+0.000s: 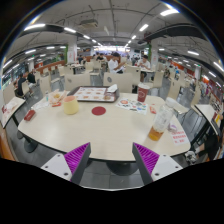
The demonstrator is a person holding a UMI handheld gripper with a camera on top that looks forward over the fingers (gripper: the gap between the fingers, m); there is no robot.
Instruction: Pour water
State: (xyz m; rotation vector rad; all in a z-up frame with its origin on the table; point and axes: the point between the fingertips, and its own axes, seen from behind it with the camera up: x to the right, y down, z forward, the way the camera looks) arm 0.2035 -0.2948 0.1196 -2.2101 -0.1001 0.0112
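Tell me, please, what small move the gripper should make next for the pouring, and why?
Probably an advance over the round table. The gripper is open and empty, its fingers short of the table's near edge. The cups, one to the left and one to the right, stand well beyond them. Which vessel holds the water I cannot tell.

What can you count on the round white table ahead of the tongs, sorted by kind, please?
Cups or bottles: 3, at the left, beside it, and at the right edge
Red coaster-like discs: 1
Flat trays: 1
Total: 5
The smaller far items are too small to tell. The tongs are open, holding nothing.
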